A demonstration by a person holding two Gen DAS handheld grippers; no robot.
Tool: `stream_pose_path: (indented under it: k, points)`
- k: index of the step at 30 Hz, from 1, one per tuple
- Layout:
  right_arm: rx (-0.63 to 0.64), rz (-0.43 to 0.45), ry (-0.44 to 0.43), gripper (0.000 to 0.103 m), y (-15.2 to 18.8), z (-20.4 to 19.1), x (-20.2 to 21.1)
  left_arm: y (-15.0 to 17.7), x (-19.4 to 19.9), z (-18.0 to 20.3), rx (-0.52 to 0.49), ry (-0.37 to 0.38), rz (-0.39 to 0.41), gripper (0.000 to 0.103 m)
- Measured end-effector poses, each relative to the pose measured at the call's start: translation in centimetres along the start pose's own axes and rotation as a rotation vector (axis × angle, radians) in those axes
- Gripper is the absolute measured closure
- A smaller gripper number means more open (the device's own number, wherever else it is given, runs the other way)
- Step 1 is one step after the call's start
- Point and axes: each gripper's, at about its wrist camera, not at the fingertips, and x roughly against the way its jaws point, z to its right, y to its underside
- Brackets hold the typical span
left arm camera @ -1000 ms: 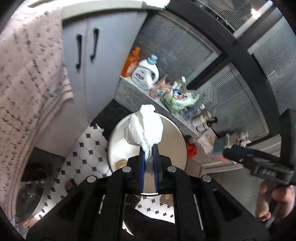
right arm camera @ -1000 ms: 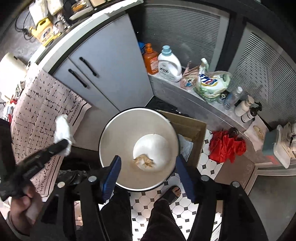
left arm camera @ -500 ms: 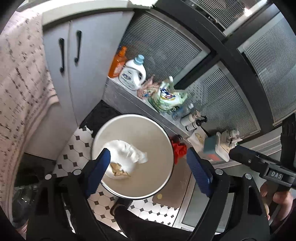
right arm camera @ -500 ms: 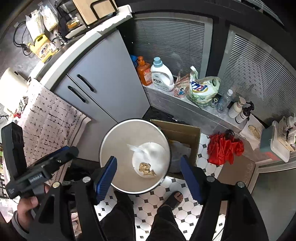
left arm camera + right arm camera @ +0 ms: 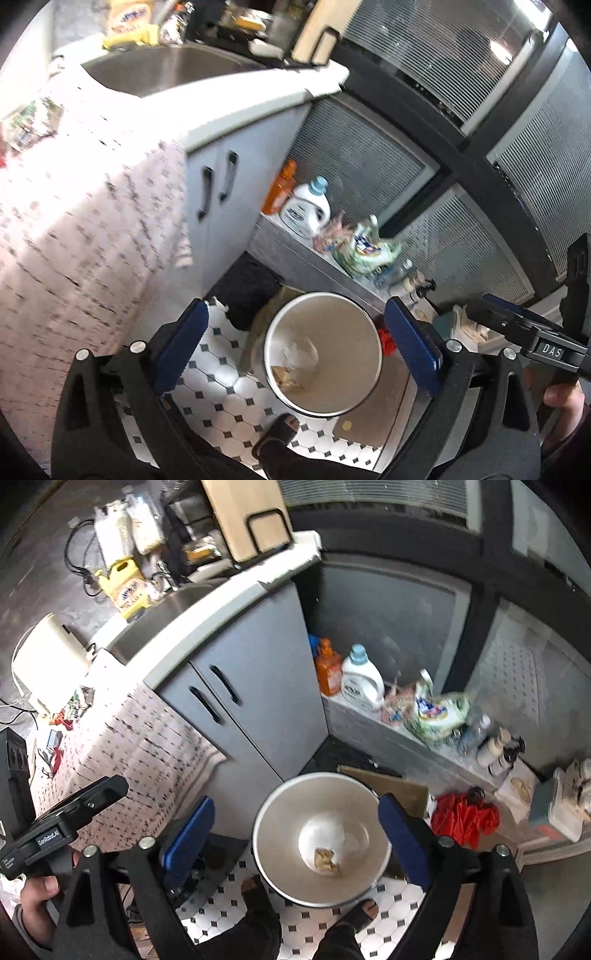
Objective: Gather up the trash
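Both claws hang above the bin (image 5: pixel 323 352) now, and the tissue (image 5: pixel 299 352) lies at its bottom beside a brown scrap (image 5: pixel 286 374), so that piece is in! The left claw (image 5: pixel 295 347) has its jaws opening wide with nothing between them; the right claw (image 5: pixel 295 836) is opening too, equally empty. A second ago the left one pinched that white wad right over the rim, and both sat lower; since then it let go and the pair rose, bringing the sink (image 5: pixel 166 70) into sight. I'd say the step now is going for the next scrap: keep the jaws spread, swing clear of the table (image 5: pixel 221 602) edge, then come down straight on it.
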Motion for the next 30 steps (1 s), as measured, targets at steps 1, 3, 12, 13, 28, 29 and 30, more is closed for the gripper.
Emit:
stream_pose_path:
  k: [1,3,12,13,28,29,30]
  points:
    - [0.012,0.013,-0.003,0.011,-0.4,-1.0,0.2,-0.2,0.5,-0.4,0.000,-0.006,0.010,0.006]
    - [0.032,0.034,-0.014,0.008,-1.1,-2.7,0.4,-0.6,1.6,-1.3,0.001,-0.023,0.031,0.005]
    - [0.067,0.085,-0.069,0.007,-3.7,-9.2,0.5,-2.3,6.2,-6.2,0.031,-0.117,0.111,0.005]
    - [0.082,0.101,-0.064,0.007,-4.0,-10.1,0.7,-2.5,6.9,-6.8,0.035,-0.130,0.127,0.005]
    - [0.242,0.186,-0.098,0.007,-5.6,-20.0,-0.6,-2.9,15.0,-15.2,0.185,-0.328,0.336,0.005]
    - [0.251,0.185,-0.108,0.007,-5.6,-20.6,-0.7,-2.7,15.5,-15.7,0.196,-0.341,0.352,0.005]
    - [0.258,0.183,-0.119,0.007,-5.6,-21.2,-0.9,-2.6,15.9,-16.1,0.204,-0.346,0.365,0.005]
